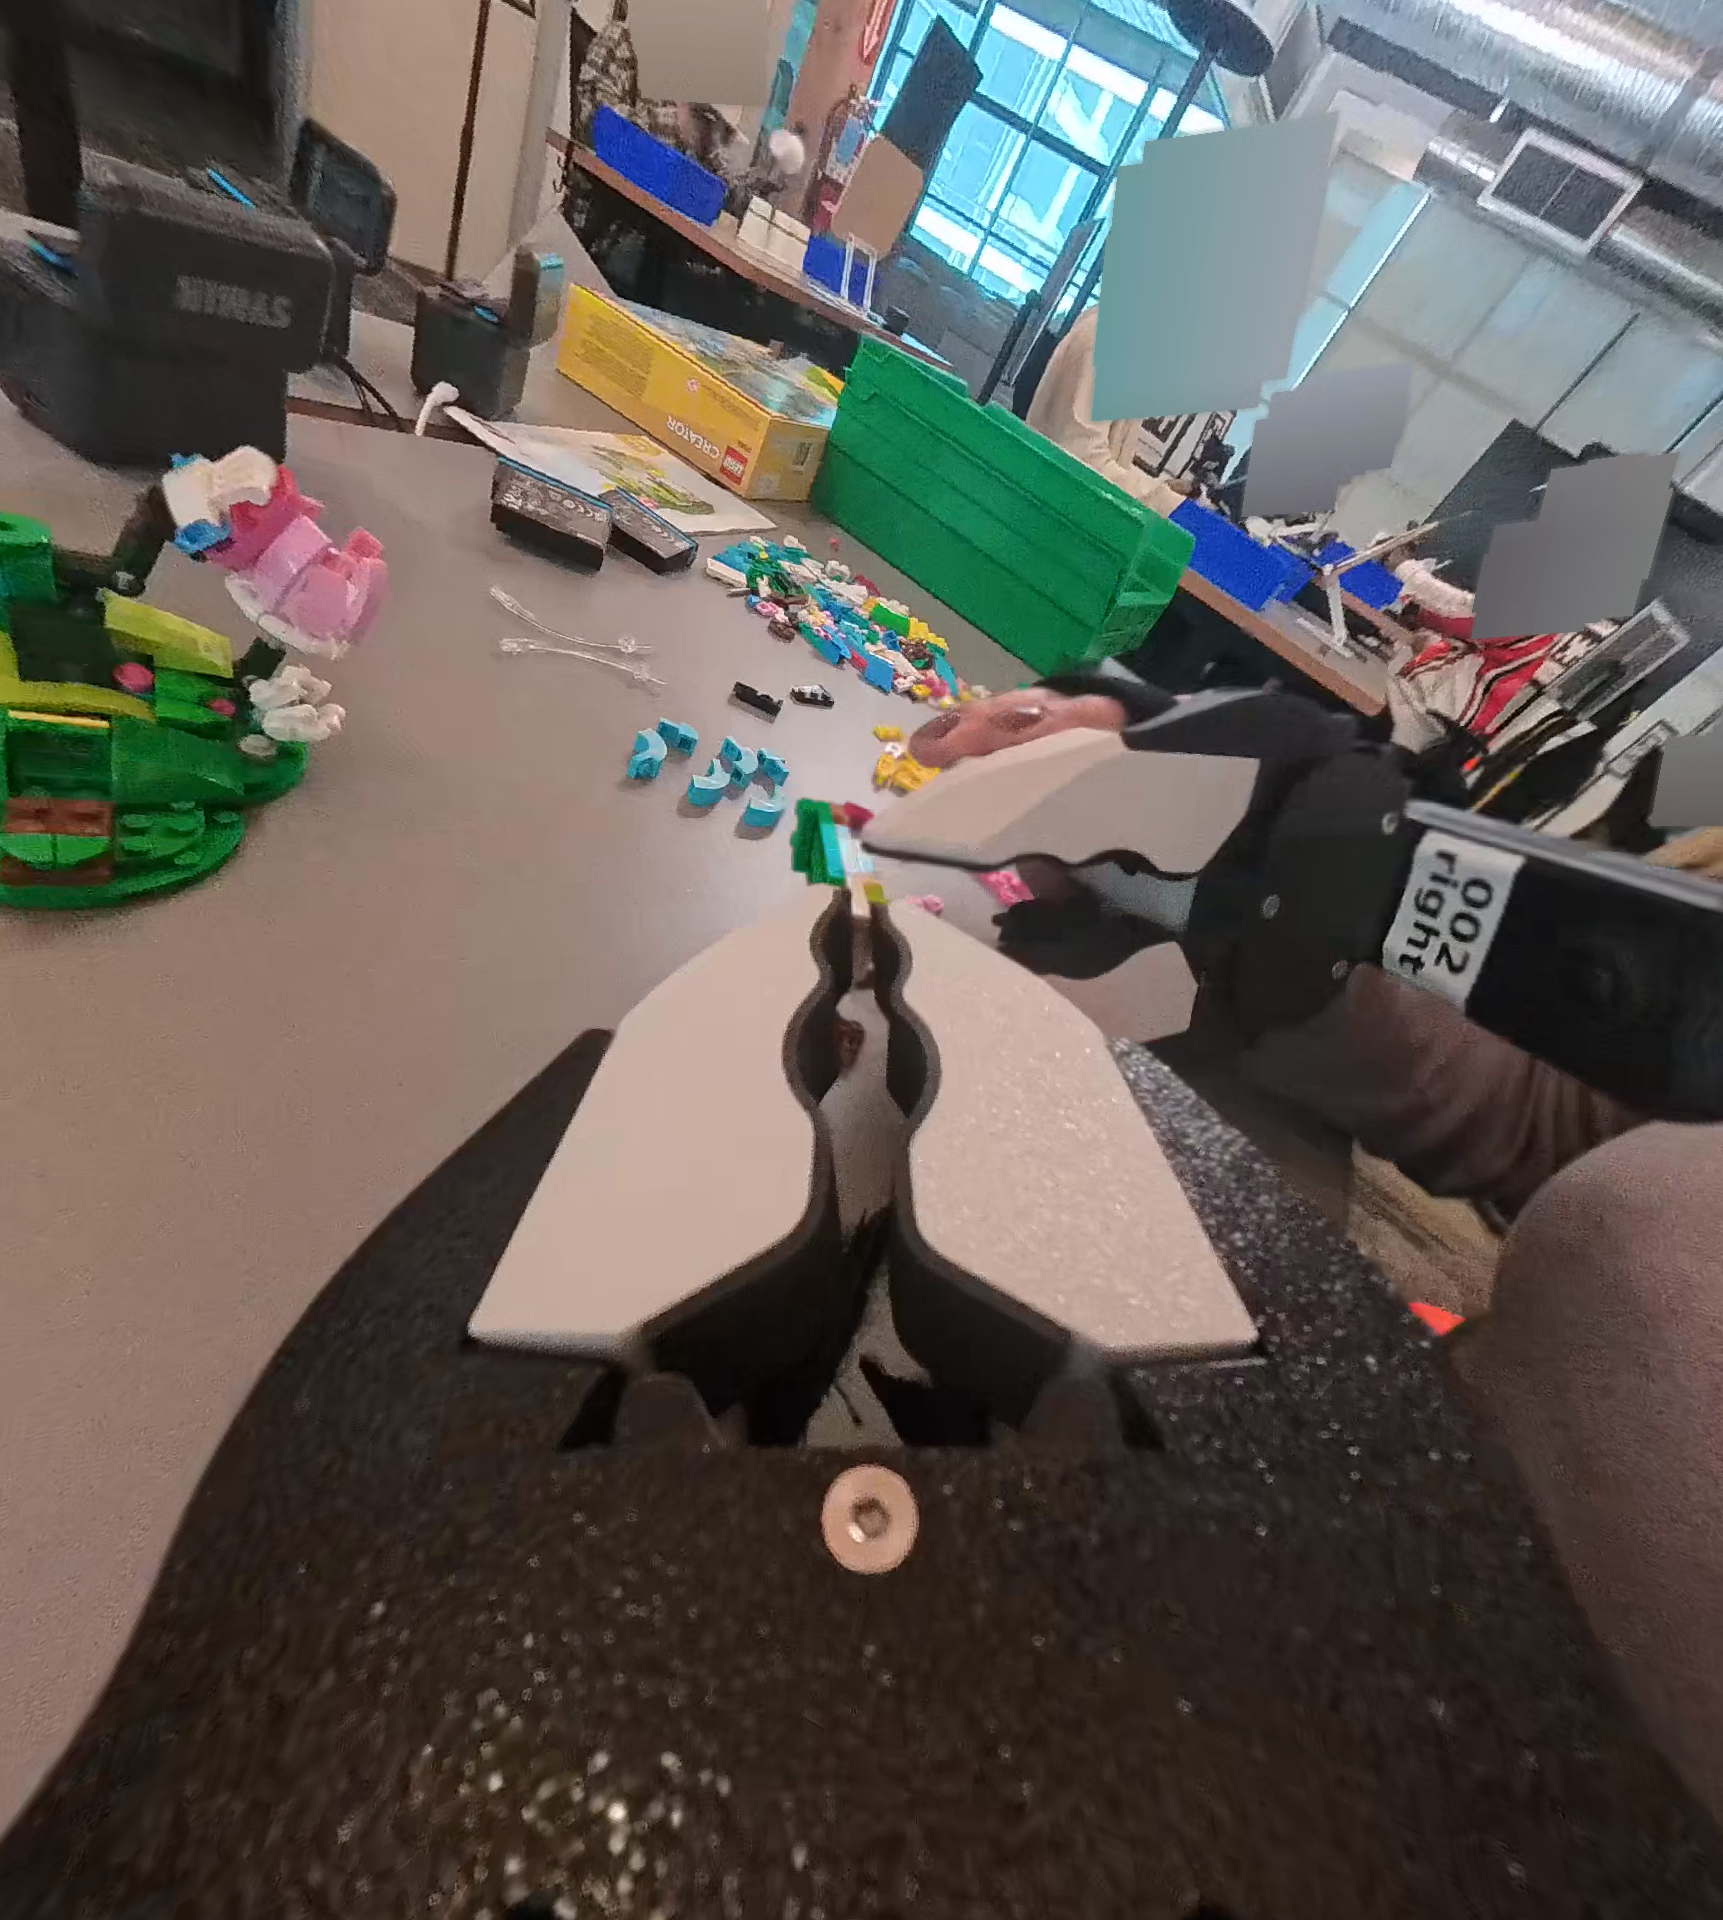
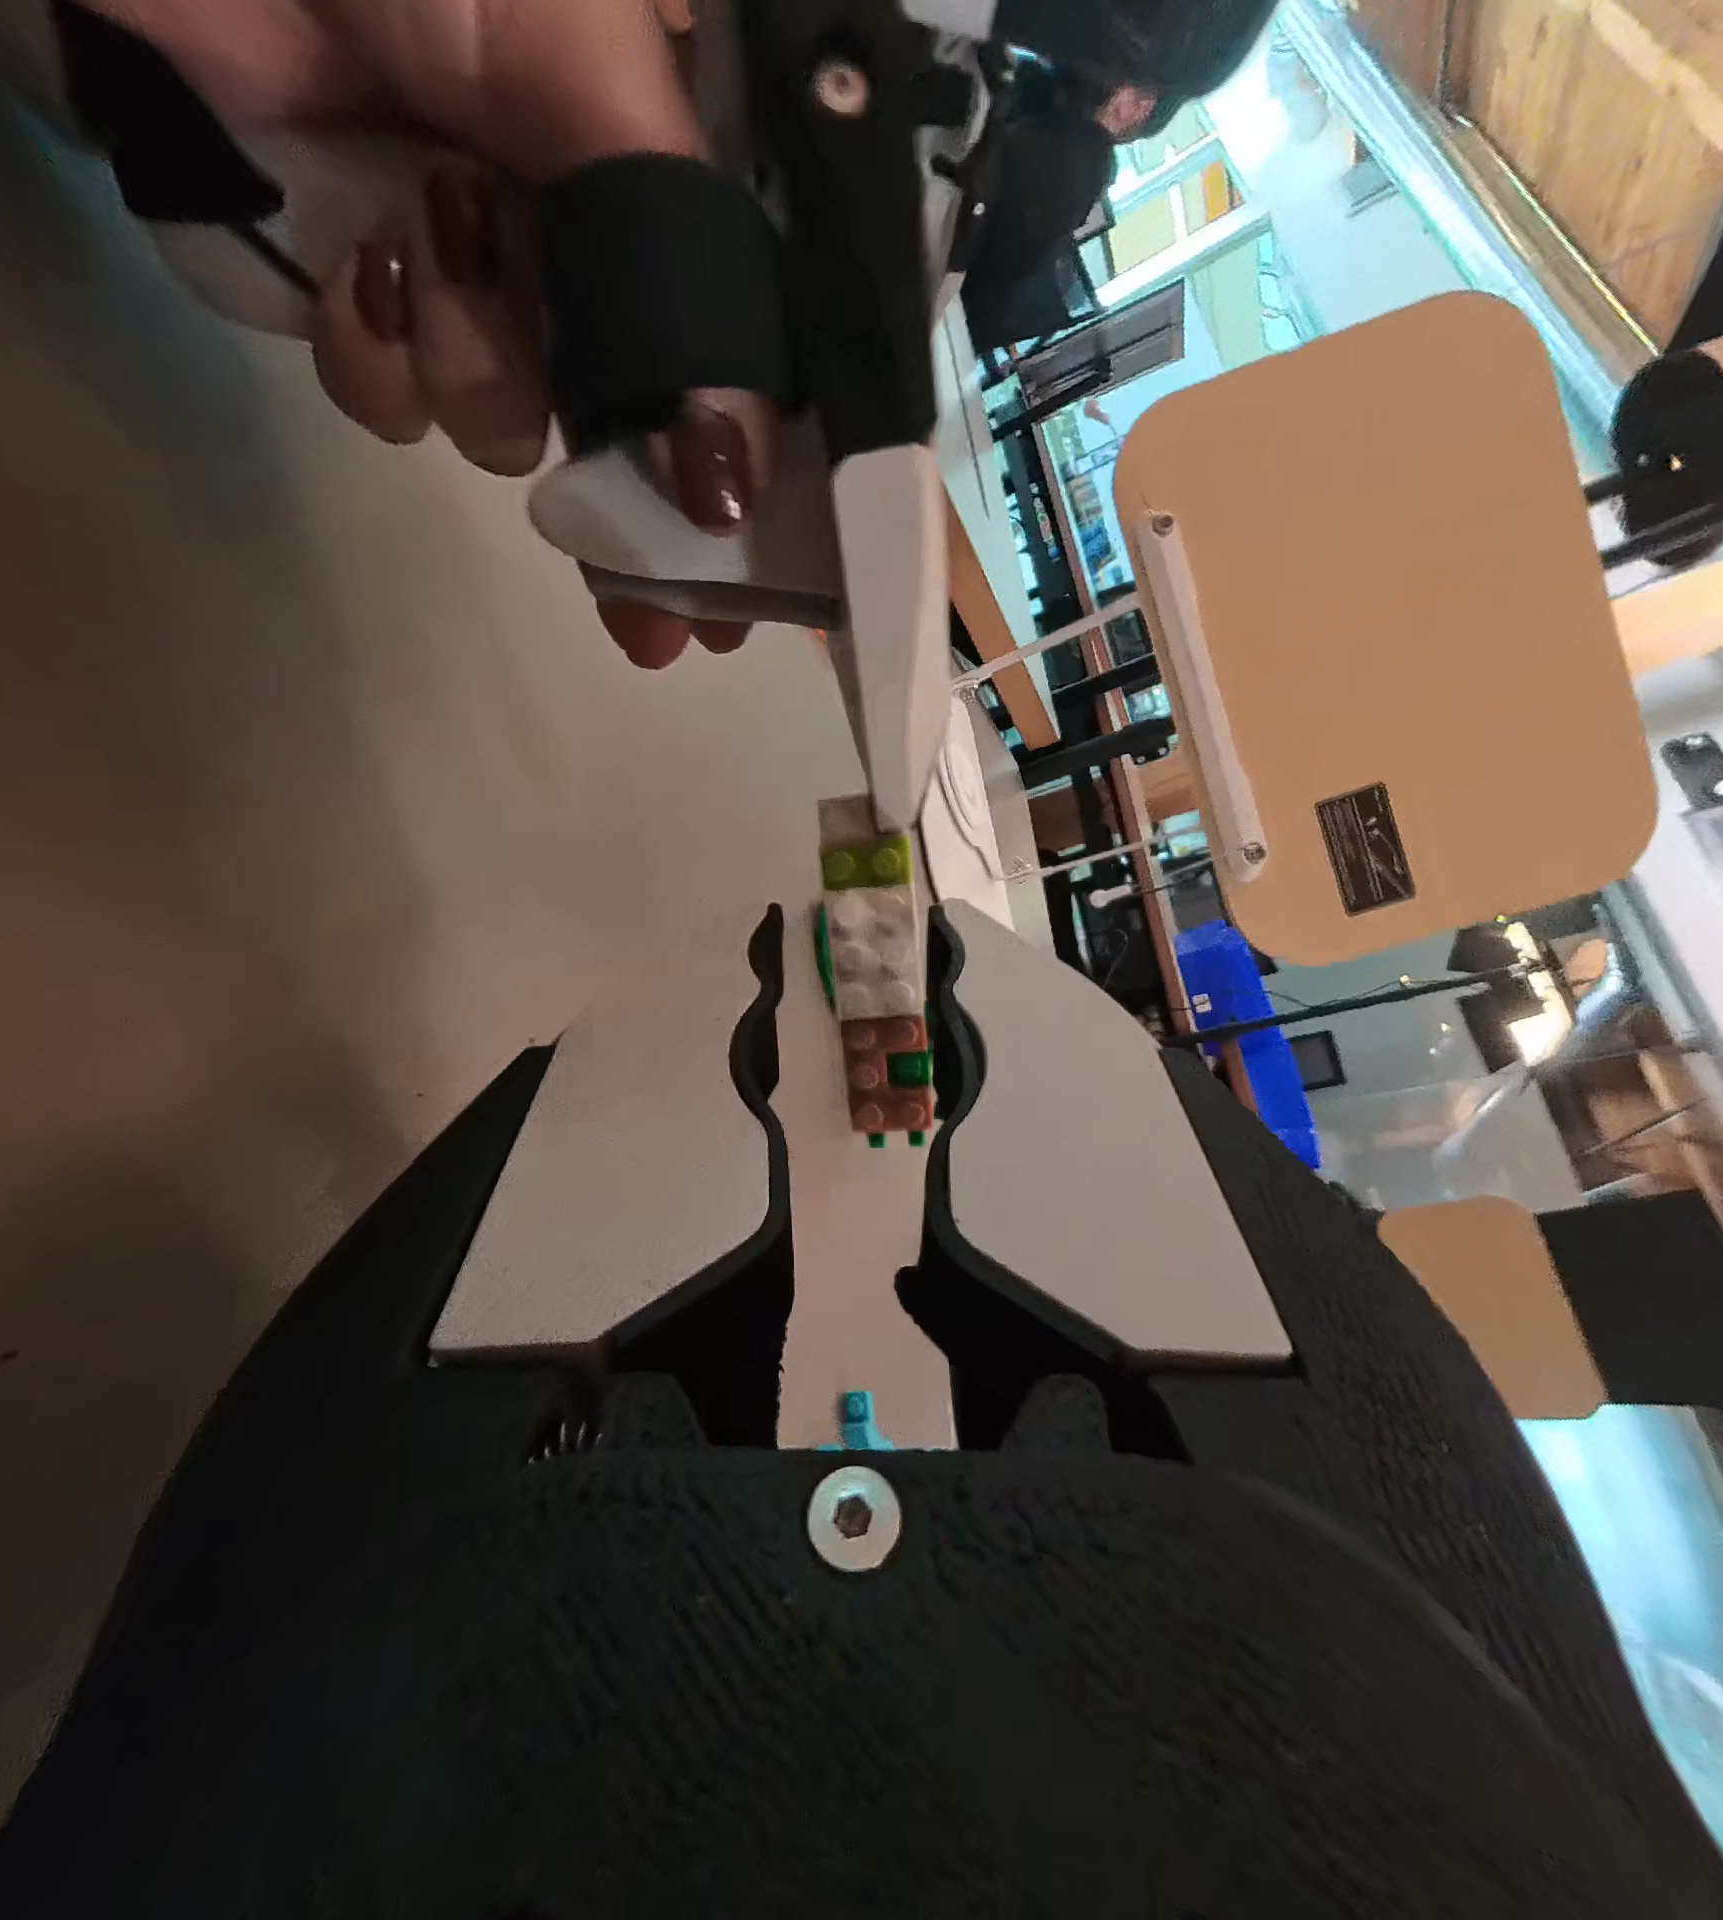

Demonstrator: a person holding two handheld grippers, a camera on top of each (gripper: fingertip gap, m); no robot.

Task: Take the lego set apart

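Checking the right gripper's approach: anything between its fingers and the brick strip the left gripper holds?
Nothing visible. The brick strip sits in the gap between the right gripper's open fingers, close to one finger, with its far end pinched by the left gripper.

Both grippers [image 1: 862, 914] [image 2: 852, 997] are showing grey fingers, rough black bodies, one silver screw [image 1: 869, 1519]; a brown sleeve [image 1: 1459, 1081] is covering the right arm.

Grey worktop [image 1: 161, 1091] in an open office-type room. Tall glass windows [image 1: 1023, 135] at back, bright daylight coming in. Silver ventilation ducts [image 1: 1615, 114] along the ceiling. More tables behind, one carrying blue bins [image 1: 654, 161]. Green crate [image 1: 982, 509] at the far edge. Tan chair back [image 2: 1376, 623] beside the worktop.
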